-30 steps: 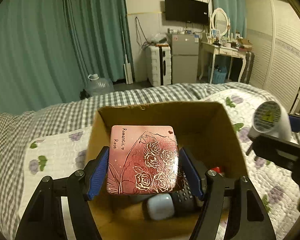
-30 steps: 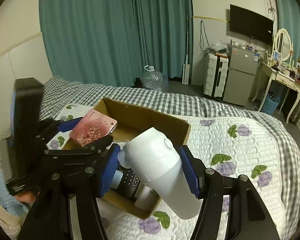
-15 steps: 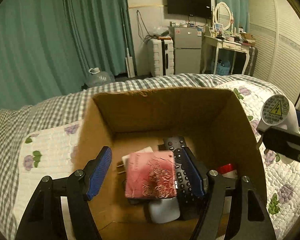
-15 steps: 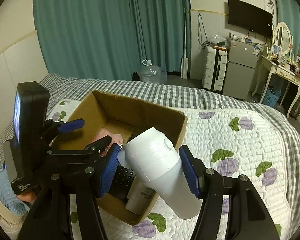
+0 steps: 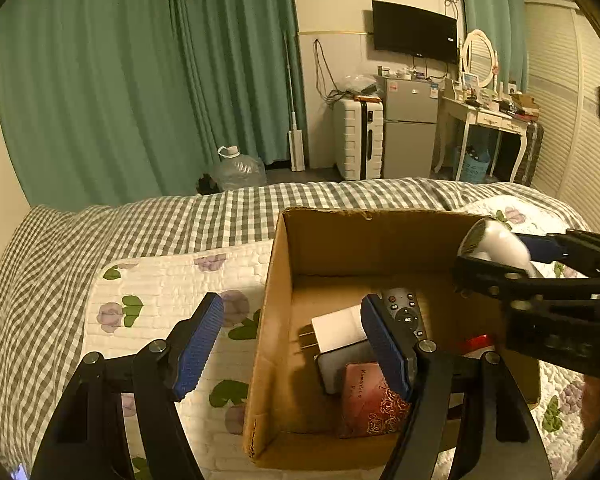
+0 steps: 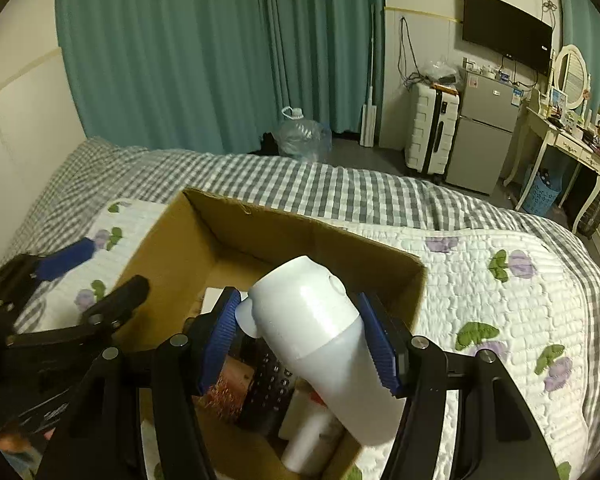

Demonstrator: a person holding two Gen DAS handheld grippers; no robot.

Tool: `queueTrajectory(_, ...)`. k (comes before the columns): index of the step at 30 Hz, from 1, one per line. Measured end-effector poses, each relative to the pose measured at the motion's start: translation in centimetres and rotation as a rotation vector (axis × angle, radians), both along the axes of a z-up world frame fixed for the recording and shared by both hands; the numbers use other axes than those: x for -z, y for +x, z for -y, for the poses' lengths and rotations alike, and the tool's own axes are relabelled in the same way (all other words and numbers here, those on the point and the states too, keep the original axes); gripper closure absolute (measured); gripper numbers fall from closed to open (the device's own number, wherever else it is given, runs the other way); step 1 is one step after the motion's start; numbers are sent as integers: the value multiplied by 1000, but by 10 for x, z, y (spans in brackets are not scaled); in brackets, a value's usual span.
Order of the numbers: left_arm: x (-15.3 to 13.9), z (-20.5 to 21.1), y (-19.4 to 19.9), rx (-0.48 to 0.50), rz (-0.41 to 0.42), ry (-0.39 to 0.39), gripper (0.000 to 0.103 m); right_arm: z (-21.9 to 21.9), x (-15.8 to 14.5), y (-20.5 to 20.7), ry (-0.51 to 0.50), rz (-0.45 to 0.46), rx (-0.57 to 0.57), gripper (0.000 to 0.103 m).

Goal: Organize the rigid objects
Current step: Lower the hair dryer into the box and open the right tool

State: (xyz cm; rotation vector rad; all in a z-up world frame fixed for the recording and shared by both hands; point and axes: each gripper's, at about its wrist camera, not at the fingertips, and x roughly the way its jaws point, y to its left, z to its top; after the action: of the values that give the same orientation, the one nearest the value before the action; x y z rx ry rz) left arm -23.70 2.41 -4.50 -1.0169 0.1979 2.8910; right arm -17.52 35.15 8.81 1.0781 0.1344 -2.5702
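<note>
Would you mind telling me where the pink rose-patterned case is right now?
In the left wrist view the pink case lies inside the cardboard box, near its front wall, beside the black remote.

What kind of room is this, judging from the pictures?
Most likely a bedroom in a home or small flat: a bed with a checked cover, a dressing table with an oval mirror, and a wall television above a small fridge.

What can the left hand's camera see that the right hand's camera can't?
Only the left wrist view shows the white plug adapter's metal prongs and the pink rose case lying whole in the box. Only the right wrist view shows the white hair dryer's whole body clamped in the right gripper. Both show the cardboard box, the black remote and the open, empty left gripper.
</note>
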Motion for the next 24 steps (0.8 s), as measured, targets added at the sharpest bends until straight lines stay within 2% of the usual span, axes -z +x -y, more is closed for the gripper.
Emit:
queueTrajectory(6, 7, 0, -2, 1, 4, -1, 29, 4, 8, -8, -22, -28, 35, 42)
queueTrajectory(8, 6, 1, -2, -2, 7, -1, 29, 4, 5, -7, -20, -38, 39, 29)
queueTrajectory(10, 2, 3, 1, -5, 4, -2, 29, 1, -2, -2, -19, -56, 52, 29)
queueTrajectory(15, -30, 2, 21, -10, -45, 5, 29, -10, -33, 22, -11, -110, 84, 27)
queueTrajectory(21, -86, 7, 73, -30, -171, 8, 28, -29, -87, 74, -11, -202, 129, 18)
queueTrajectory(24, -114, 13, 109, -32, -242, 27, 27, -35, -112, 109, -3, -265, 149, 9)
